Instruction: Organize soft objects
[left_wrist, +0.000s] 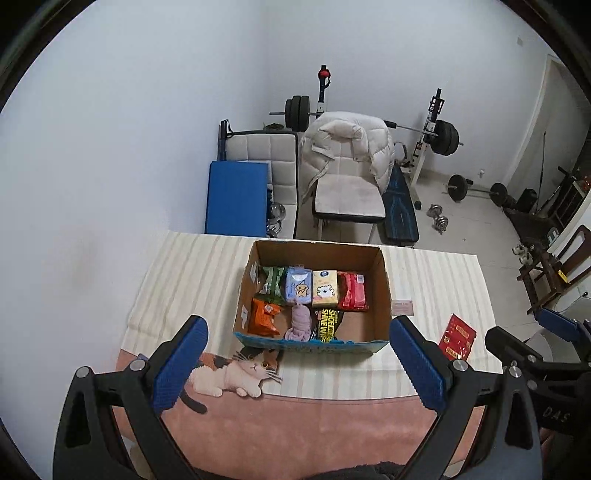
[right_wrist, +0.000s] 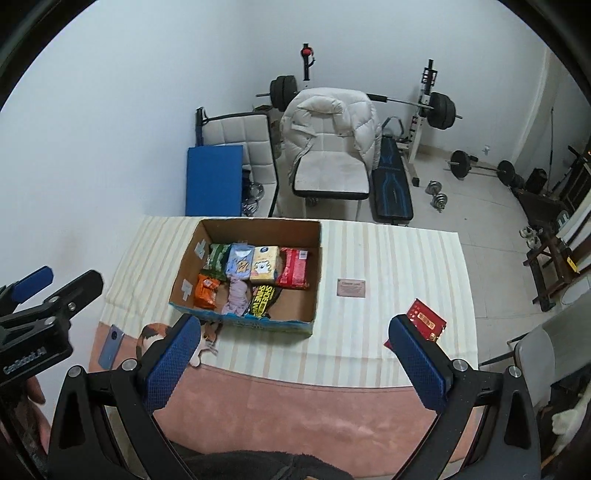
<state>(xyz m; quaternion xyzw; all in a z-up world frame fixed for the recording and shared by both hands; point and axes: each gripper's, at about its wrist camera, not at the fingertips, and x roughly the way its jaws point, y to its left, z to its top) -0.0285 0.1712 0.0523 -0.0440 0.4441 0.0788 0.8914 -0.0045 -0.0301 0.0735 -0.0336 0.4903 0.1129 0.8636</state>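
Holding both tongs spread and empty, left tongs (left_wrist: 297, 354) and right tongs (right_wrist: 293, 350), you face the cardboard box (left_wrist: 384, 291) at twelve o'clock; the red packet (right_wrist: 426, 321) lies on the tabletop (right_wrist: 388, 258) at two o'clock.

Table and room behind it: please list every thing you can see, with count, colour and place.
box: 1, brown cardboard, middle of table
packs: 4, green, blue, yellow, red, box back row
orange pack: 1, box front left
cloth: 1, lilac, box front middle
black pack: 1, black and yellow, box front
red packet: 1, table right
card: 1, brownish, right of box
phone: 1, blue, table left
table: 1, striped and pink cover
chairs: 2, white, behind table
jacket: 1, white, on chair
mat: 1, blue, by wall
barbell: 1, black, on rack
left gripper: open, empty
right gripper: open, empty
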